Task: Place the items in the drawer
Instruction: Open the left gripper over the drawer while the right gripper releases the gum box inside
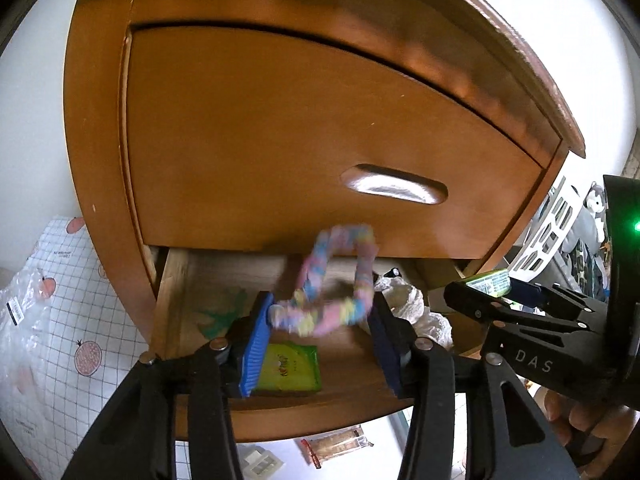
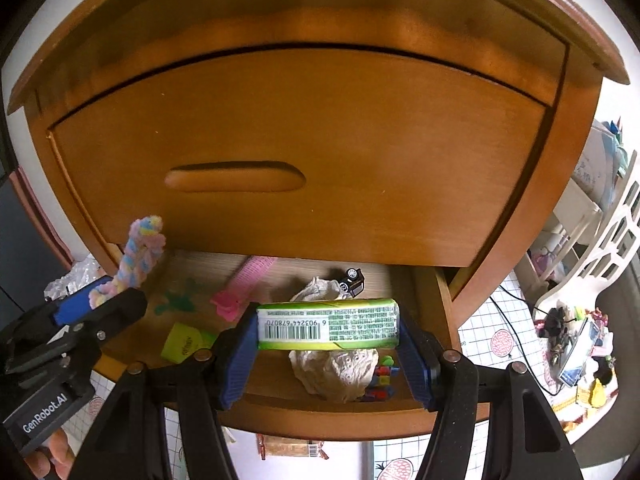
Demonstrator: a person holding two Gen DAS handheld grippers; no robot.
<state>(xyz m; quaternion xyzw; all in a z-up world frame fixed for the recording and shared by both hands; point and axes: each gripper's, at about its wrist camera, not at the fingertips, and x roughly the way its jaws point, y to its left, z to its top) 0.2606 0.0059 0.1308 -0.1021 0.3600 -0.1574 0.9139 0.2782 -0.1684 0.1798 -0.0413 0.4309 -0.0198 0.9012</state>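
The lower drawer (image 2: 280, 408) of a brown wooden cabinet stands pulled out. My left gripper (image 1: 322, 312) is shut on a pastel fuzzy loop (image 1: 332, 276), held wide between its blue pads above the drawer's left half; the loop looks blurred. In the right wrist view the same loop (image 2: 140, 248) sticks up from the left gripper (image 2: 100, 300). My right gripper (image 2: 327, 326) is shut on a green pack with a barcode (image 2: 328, 322), held crosswise over the drawer's front right part. From the left wrist camera, that right gripper (image 1: 488, 284) and its pack (image 1: 490, 282) show at the right.
Inside the drawer lie a green packet (image 2: 186, 340), a pink comb (image 2: 244, 284), crumpled white paper (image 2: 336, 368), a small black toy car (image 2: 352, 280) and coloured blocks (image 2: 382, 376). The upper drawer (image 2: 300, 152) is closed. A snack packet (image 2: 288, 448) lies on the floor; a white lattice basket (image 2: 612, 240) stands right.
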